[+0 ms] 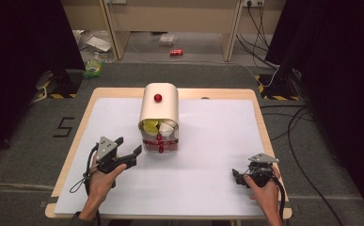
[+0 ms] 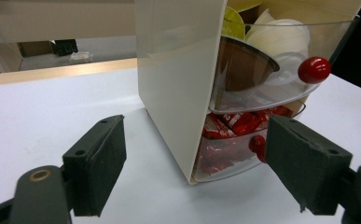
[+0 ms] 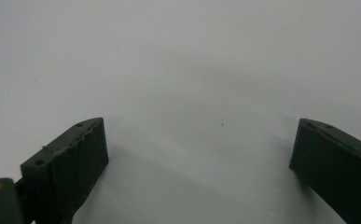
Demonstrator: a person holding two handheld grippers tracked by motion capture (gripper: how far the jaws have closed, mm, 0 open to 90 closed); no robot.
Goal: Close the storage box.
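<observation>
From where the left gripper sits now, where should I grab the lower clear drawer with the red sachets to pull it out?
Take the small red knob on the lower drawer. Come at it straight from the front, the side facing the person, with the open left gripper. The drawer's clear face is curved and smooth, so the knob is probably the only part that gives purchase.
</observation>
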